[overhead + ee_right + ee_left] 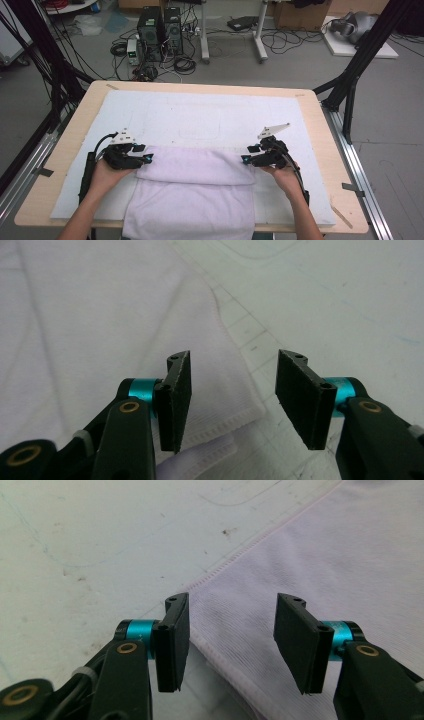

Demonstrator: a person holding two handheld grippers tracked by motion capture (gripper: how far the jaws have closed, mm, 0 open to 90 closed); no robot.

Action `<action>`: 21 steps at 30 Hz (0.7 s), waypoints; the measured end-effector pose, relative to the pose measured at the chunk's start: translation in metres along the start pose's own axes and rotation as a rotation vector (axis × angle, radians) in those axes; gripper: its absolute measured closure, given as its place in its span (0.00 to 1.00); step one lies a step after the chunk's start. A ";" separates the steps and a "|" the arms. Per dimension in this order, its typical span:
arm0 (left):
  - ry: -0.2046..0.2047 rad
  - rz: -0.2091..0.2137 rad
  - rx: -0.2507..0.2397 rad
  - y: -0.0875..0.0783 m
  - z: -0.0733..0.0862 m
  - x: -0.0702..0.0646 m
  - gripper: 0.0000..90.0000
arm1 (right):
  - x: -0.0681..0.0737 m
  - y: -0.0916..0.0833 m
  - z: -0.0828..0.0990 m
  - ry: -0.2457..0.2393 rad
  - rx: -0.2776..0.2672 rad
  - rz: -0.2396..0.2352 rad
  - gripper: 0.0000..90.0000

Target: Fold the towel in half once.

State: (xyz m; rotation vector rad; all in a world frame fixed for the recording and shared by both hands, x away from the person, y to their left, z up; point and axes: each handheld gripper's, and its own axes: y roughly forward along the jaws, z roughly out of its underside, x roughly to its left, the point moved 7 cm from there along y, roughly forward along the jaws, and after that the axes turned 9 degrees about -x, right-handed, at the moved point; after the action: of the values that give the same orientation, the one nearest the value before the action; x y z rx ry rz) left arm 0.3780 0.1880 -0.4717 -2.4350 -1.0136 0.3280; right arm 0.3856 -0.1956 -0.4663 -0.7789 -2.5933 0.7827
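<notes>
Left gripper point(148, 158) held low in left hand point(106, 175), tips pointing inward to the right, jaws parted with nothing clamped between pads point(172, 645). Right gripper point(244, 159) held low in right hand point(286, 176), tips pointing inward to the left, jaws likewise parted. Forearms entering from bottom edge

This is a lab or test room. Two black computer towers point(160, 32) stand on the bare grey floor point(300, 65) amid tangled cables point(182, 62). Black frame poles point(357, 65) flank the wooden desk point(312, 117), with cardboard boxes point(300, 15) behind it.
</notes>
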 end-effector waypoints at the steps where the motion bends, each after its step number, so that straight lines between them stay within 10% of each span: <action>1: -0.008 -0.003 0.008 0.004 0.001 0.002 0.55 | -0.002 0.004 0.002 0.017 0.015 0.002 0.54; 8: 0.016 0.043 0.029 0.012 0.004 0.000 0.93 | 0.003 0.018 0.007 0.007 0.065 -0.082 0.91; 21: 0.058 0.005 -0.148 -0.040 -0.027 -0.014 0.94 | 0.025 -0.028 -0.037 -0.123 -0.072 -0.038 0.94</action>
State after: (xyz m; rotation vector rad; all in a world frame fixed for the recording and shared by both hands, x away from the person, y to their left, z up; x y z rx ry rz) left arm 0.3549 0.1927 -0.4273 -2.5632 -1.0404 0.1880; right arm 0.3703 -0.1850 -0.4171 -0.7200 -2.7510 0.7513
